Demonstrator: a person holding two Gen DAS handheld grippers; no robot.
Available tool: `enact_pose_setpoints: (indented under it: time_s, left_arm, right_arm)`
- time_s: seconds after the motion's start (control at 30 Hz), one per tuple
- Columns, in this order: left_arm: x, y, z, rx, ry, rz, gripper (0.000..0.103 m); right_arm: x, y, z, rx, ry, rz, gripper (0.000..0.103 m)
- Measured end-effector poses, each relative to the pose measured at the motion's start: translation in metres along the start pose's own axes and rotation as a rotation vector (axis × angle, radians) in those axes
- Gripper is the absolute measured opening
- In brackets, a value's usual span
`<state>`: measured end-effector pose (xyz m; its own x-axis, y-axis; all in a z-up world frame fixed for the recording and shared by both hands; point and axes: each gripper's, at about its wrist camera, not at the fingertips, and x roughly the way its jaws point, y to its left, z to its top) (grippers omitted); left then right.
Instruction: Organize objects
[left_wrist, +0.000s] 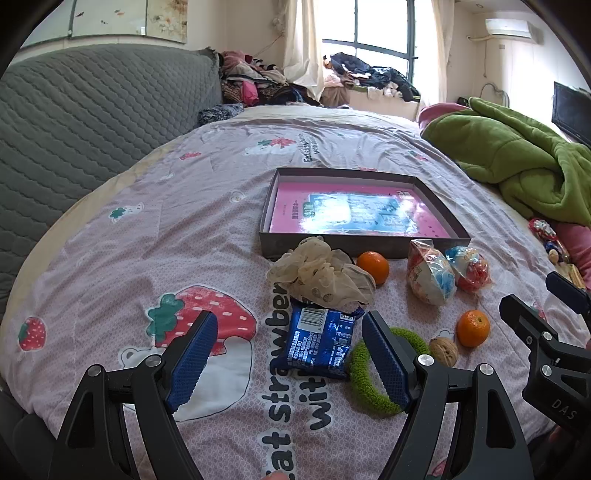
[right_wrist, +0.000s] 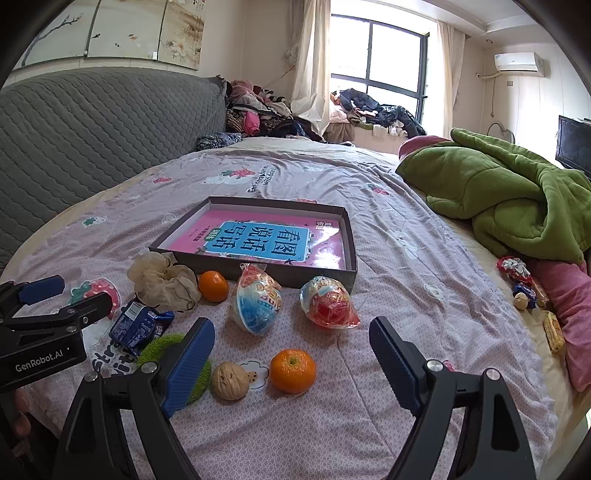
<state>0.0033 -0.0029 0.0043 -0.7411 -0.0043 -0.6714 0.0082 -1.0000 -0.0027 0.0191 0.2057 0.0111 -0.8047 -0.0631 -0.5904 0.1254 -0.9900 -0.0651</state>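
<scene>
Both grippers hung empty, jaws spread wide. The left gripper (left_wrist: 288, 358) was nearer the blue packet (left_wrist: 319, 341), which lay on the bedspread (left_wrist: 184, 206) between its jaws, long axis pointing toward the box (left_wrist: 354, 243) beyond. The right gripper (right_wrist: 291, 365) faced an orange (right_wrist: 293, 370).

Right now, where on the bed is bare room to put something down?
Free: the bedsheet between the grey sofa back and the box, and the sheet between box and green blanket. Crowded: the strip before the box, from scrunchie to wrapped eggs.
</scene>
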Motion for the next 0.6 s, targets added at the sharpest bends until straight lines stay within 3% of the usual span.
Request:
enact_pose_setpoints:
  time_s: [0.6]
  left_arm:
    - [-0.0006, -0.0035, 0.0002, 0.008, 0.008, -0.007, 0.081]
  right_arm:
    - [-0.0022, 0.0005, 0.0008, 0.0, -0.005, -0.001, 0.085]
